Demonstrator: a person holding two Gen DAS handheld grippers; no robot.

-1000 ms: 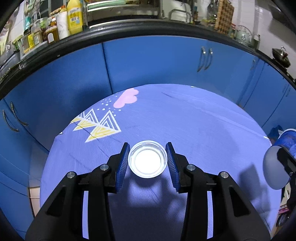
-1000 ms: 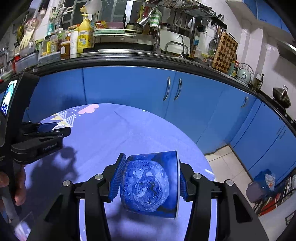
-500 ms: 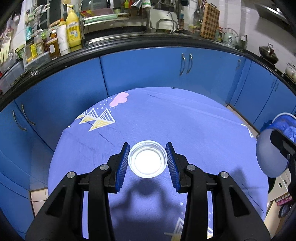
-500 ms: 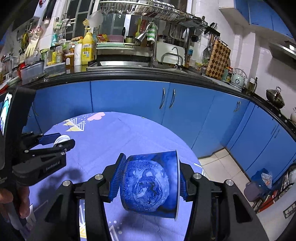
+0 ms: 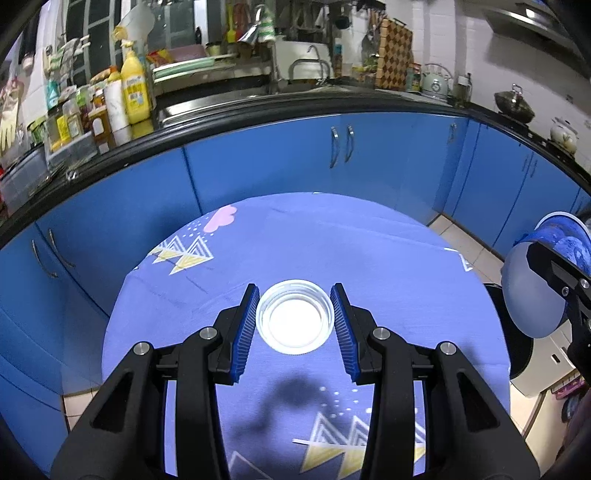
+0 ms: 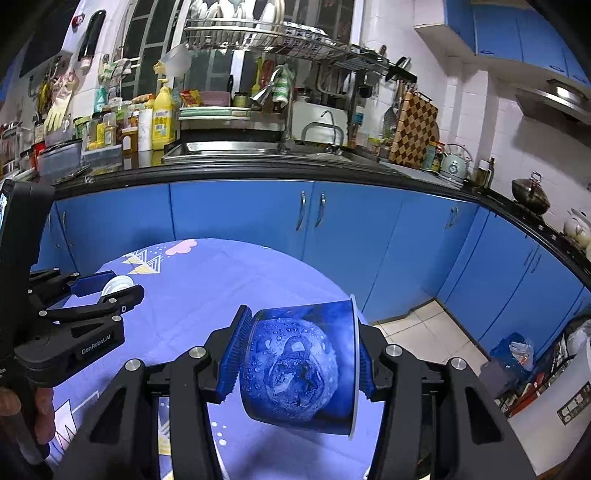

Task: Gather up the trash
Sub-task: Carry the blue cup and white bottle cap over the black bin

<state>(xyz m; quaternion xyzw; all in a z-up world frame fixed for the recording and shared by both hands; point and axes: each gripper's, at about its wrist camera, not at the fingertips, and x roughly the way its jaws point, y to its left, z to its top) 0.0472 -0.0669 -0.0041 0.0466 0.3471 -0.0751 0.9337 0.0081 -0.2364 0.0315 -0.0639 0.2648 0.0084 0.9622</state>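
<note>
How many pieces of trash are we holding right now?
2. A clear plastic lid sits between the left gripper fingers; a blue paper cup lies sideways, clamped in the right gripper. More may lie out of view.

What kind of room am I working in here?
Almost certainly a home kitchen: a sink with tap on the black counter, a loaded dish rack above, and blue cabinets below.

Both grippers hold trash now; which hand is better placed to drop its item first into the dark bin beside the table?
Right, probably. The right gripper clamps the blue printed paper cup at the table's right edge, close above the dark round bin. The left gripper holds the clear round plastic lid over the purple tablecloth, farther away.
</note>
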